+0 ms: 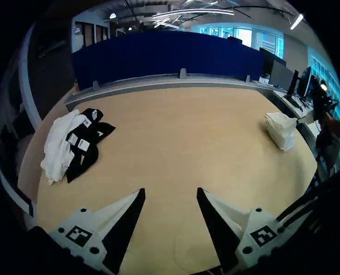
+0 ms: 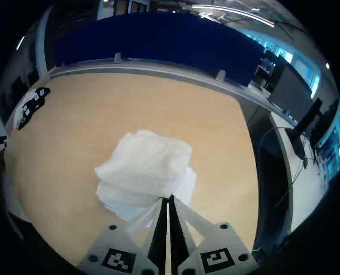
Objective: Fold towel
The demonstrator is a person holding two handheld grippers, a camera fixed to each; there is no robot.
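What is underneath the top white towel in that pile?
More folded white towels, stacked on the wooden table. How many is unclear, since the top towel covers most of them.

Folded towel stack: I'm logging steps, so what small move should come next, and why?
Probably back the right gripper off the folded towel stack: its jaws look shut, tips at the stack's near edge, and the stack already lies neat. The left gripper hangs open over the table, free to go for the loose cloth pile.

Bright, even light from long white ceiling strip lamps point(image 1: 193, 11). Faint shadows. Near-overexposed: white folded towel stack point(image 2: 145, 169). Edges bend.
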